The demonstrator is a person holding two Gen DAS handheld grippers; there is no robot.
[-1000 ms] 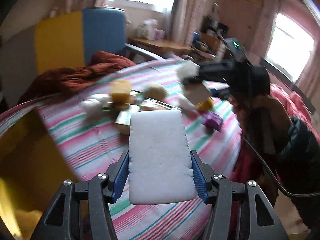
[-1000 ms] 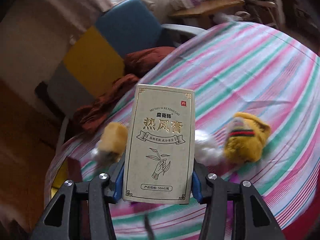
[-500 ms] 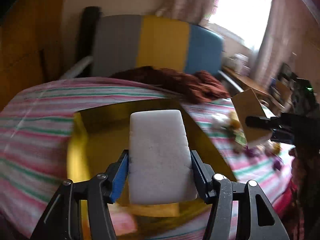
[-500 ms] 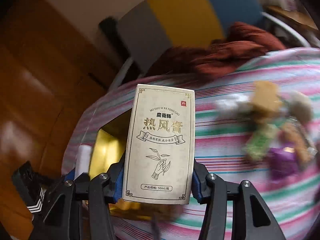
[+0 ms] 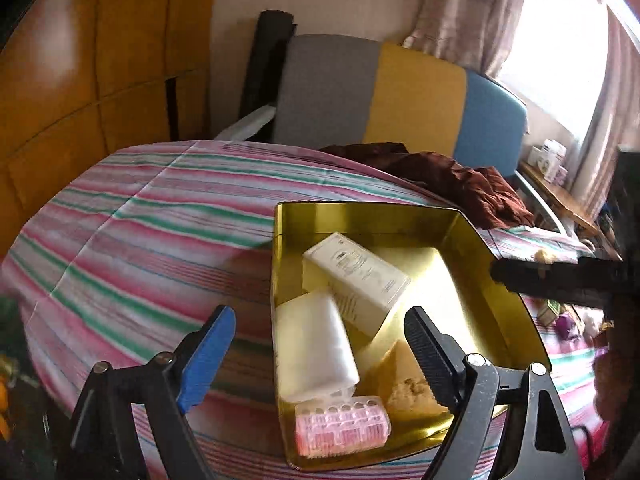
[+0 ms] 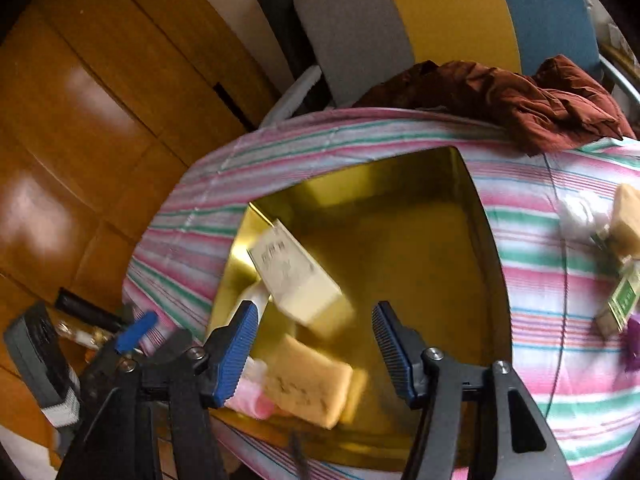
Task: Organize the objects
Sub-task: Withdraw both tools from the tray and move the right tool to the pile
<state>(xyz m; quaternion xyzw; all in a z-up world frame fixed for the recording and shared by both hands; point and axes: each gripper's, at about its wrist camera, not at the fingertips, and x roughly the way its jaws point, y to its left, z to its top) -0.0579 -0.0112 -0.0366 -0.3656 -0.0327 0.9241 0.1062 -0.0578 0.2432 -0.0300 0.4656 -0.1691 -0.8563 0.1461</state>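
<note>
- Nearest in the left wrist view, the left gripper (image 5: 316, 356) hovers over the near end of a gold tin (image 5: 516, 320). Its fingers (image 5: 208, 356) are spread wide and opening; nothing is pressed between them.
- Just beyond those fingers, a white sponge block (image 5: 314, 346) lies loose inside the tin along its left wall, next to a pink ribbed roller (image 5: 342, 426) and a tan sponge (image 5: 404, 384).
- Nearest in the right wrist view, the right gripper (image 6: 312, 354) hangs over the same tin, its fingers (image 6: 236, 352) parted and opening, empty.
- Past them a cream carton (image 6: 298, 280) appears blurred, tilted over the tin floor, clear of the pads; it seems to be dropping or just landing. In the left view it rests slanted against the white block.
- The step in hand looks like the release of both items into the tin. To do it well, I would let the fingers open fully before lifting, then rise straight up so neither pad catches the carton or the tin rim.
- Farther off, the tin sits on a table under a striped cloth (image 5: 160, 216). More loose items (image 6: 620, 240) wait on the cloth to the right, well apart from the tin.
- Farthest, a dark red garment (image 6: 516, 96) lies at the table's far edge, in front of a grey, yellow and blue chair (image 5: 400, 92).
</note>
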